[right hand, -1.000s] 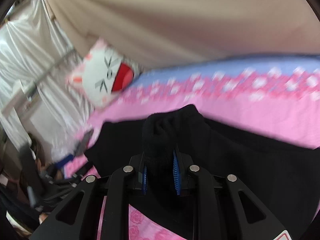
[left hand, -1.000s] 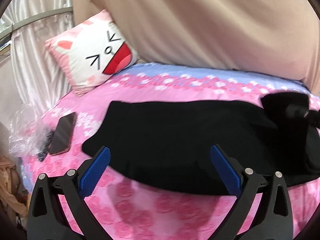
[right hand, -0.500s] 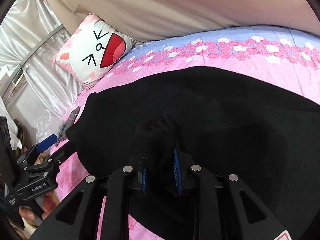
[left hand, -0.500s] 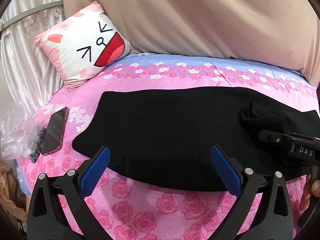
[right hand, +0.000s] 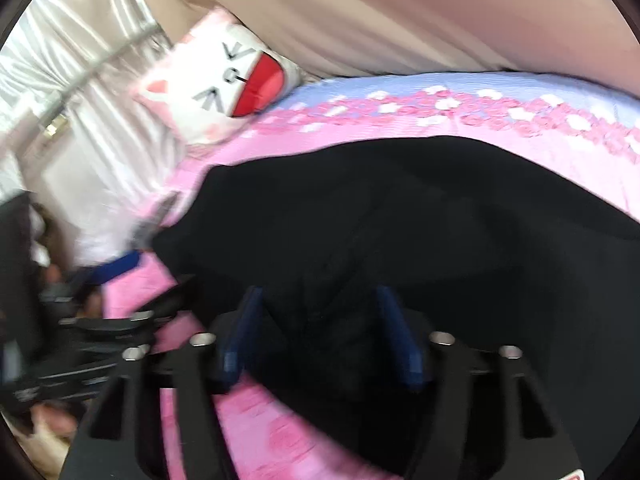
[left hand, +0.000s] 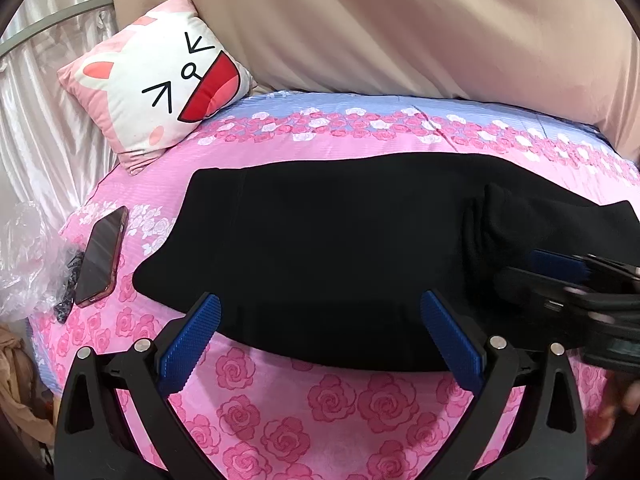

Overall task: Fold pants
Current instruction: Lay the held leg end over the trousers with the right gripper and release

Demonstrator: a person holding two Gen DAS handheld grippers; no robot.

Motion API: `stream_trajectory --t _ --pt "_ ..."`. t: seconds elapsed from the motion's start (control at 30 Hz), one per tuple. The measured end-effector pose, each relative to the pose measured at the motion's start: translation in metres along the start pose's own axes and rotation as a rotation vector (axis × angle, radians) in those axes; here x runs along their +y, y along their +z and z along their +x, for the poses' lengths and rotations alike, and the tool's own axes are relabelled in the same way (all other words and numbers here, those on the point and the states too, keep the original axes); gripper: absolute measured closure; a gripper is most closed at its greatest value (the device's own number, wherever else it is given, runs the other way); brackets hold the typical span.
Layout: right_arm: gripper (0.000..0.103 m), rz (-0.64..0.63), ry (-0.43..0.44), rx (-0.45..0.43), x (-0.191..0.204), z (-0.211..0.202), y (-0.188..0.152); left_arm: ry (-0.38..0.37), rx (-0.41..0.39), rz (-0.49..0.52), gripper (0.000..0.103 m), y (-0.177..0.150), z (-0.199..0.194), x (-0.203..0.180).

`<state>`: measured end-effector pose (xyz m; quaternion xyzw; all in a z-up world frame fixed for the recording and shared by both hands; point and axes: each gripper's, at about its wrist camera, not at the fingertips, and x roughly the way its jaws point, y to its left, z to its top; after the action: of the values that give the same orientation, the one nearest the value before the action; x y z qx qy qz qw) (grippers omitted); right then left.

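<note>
Black pants [left hand: 340,240] lie flat across the pink rose sheet, with a bunched leg end [left hand: 500,220] folded over onto their right part. My left gripper [left hand: 320,308] is open and empty, hovering over the near edge of the pants. The right gripper [right hand: 320,316] is low over that bunched cloth and its jaws are opening. The blue pads [right hand: 248,320] stand apart from the black fabric [right hand: 440,220] that lies loose between them. In the left wrist view the right gripper [left hand: 560,280] shows at the right edge, blurred.
A cat-face pillow [left hand: 160,84] leans at the back left against a beige curtain. A phone [left hand: 100,256], a small dark item [left hand: 68,284] and a crumpled plastic bag [left hand: 24,260] lie near the bed's left edge. A person's hand [left hand: 624,404] shows at the lower right.
The right gripper came down onto the pants with the bunched leg end, then its jaws spread apart off the cloth. My left gripper stayed open and barely moved.
</note>
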<state>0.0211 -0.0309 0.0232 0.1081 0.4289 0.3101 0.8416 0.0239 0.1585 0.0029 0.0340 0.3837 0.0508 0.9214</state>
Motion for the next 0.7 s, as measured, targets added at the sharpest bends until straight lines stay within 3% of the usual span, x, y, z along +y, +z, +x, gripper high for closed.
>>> stream_trajectory --t 0.1,0.13,0.17,0.23,0.33,0.5,0.63,0.7 --pt "0.042 0.017 -0.009 -0.044 -0.004 -0.029 -0.006 -0.017 -0.004 -0.006 0.005 0.003 -0.002 -0.002" --pt "0.046 0.025 -0.032 -0.058 -0.007 -0.038 -0.008 -0.026 -0.008 -0.006 0.005 0.005 -0.003 -0.004" --pt "0.057 0.03 -0.063 -0.072 -0.009 -0.046 -0.009 -0.034 -0.009 -0.001 0.005 0.006 -0.004 -0.007" --pt "0.068 0.052 -0.159 -0.096 -0.019 -0.063 -0.011 -0.051 -0.021 0.015 0.005 0.01 -0.006 -0.017" --pt "0.074 0.069 -0.321 -0.135 -0.034 -0.087 -0.016 -0.084 -0.037 0.041 0.005 0.017 -0.01 -0.035" --pt "0.074 0.182 -0.514 -0.193 -0.085 -0.131 -0.025 -0.166 -0.028 0.052 0.005 0.029 0.001 -0.069" --pt "0.07 0.284 -0.586 -0.225 -0.127 -0.16 -0.037 -0.067 0.088 0.051 0.005 0.029 0.054 -0.088" --pt "0.07 0.316 -0.564 -0.237 -0.14 -0.17 -0.045 -0.08 0.109 0.031 0.005 0.024 0.067 -0.089"
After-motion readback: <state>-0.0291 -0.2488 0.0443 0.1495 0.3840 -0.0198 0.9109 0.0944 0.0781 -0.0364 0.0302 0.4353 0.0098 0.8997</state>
